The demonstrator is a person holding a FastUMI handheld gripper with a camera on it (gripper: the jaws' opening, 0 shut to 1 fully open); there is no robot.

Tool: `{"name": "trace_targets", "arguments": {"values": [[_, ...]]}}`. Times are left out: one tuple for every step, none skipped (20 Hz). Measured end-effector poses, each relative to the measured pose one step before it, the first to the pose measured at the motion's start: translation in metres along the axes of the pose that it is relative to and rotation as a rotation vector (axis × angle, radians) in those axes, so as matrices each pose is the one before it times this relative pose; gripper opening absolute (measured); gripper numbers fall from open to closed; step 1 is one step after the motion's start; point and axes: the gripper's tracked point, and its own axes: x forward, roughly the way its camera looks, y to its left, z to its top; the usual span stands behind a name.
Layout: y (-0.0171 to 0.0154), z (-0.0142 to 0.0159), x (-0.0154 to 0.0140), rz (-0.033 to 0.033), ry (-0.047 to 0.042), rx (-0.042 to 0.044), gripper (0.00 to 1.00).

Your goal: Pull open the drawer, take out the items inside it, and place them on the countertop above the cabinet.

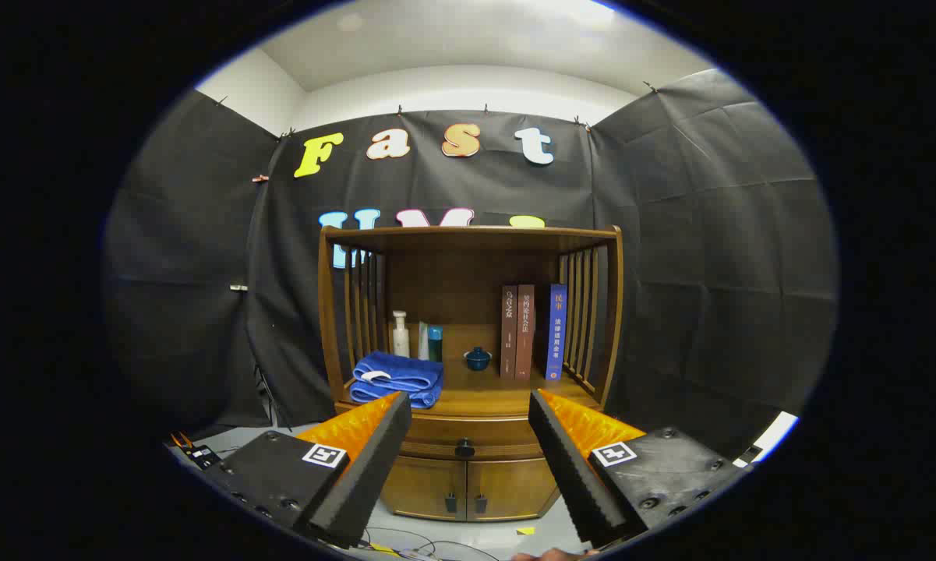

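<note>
The cabinet (468, 366) is made of brown wood with a smooth, slightly glossy finish; its drawer (468, 436) carries a dark knob (464, 448). The towel (397, 378) is soft blue cloth. The gripper (469, 436), held open, is faced with matt black ribbed pads (374, 460) on glossy orange plastic.

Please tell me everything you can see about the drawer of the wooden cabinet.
The drawer is a wide, curved front of brown wood, just under the countertop and above two small doors. It has one dark round knob in its middle. It is shut, so its inside is hidden. Nothing touches it: the gripper is open, its fingers apart, with the knob seen between them, farther ahead.
</note>
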Motion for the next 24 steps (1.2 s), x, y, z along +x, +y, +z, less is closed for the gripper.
{"name": "trace_targets", "arguments": {"values": [[0.00065,-0.00083,-0.00013,-0.00035,-0.00019,0.00334,0.99],[0.00081,-0.00198,0.00109,0.00092,0.00180,0.00761,0.99],[0.00147,-0.00167,0.00025,0.00395,0.00248,0.00870,0.98],[0.00008,-0.00005,-0.00026,-0.00023,0.00180,0.00542,0.99],[-0.00043,-0.00095,-0.00024,-0.00008,-0.00154,0.00420,0.99],[-0.00093,-0.00015,-0.00068,-0.00142,-0.00143,0.00428,0.99],[0.00023,-0.00036,0.00028,0.00017,0.00048,0.00547,0.99],[0.00070,-0.00086,-0.00069,-0.00063,0.00239,0.00416,0.98],[0.00196,-0.00005,-0.00032,0.00278,0.00027,0.00396,0.98],[0.00158,0.00197,-0.00077,0.00333,-0.00104,0.00125,0.98],[0.00234,0.00087,-0.00022,0.00548,-0.00169,-0.00095,0.98],[0.00163,0.00063,0.00055,0.00265,-0.00008,-0.00448,0.98],[0.00107,0.00149,0.00131,0.00174,0.00002,-0.00625,0.98],[0.00075,0.00146,0.00094,0.00157,-0.00158,-0.00586,0.98],[0.00044,0.00264,-0.00045,0.00143,-0.00336,-0.00249,0.98],[0.00094,0.00237,-0.00012,0.00298,-0.00255,0.00065,0.98],[0.00033,0.00220,0.00036,0.00181,-0.00466,0.00298,0.99],[0.00070,0.00177,0.00107,0.00317,-0.00373,0.00208,0.98],[-0.00051,0.00046,0.00179,0.00051,-0.00336,-0.00075,0.98],[-0.00073,-0.00168,0.00245,-0.00040,-0.00239,-0.00629,0.98],[-0.00152,-0.00200,0.00260,-0.00184,-0.00200,-0.00758,0.98],[-0.00074,-0.00391,0.00301,-0.00161,-0.00169,-0.00613,0.98],[0.00061,-0.00491,0.00368,0.00289,-0.00379,-0.00184,0.98],[0.00024,-0.00529,0.00265,0.00258,-0.00692,-0.00001,0.98]]}}
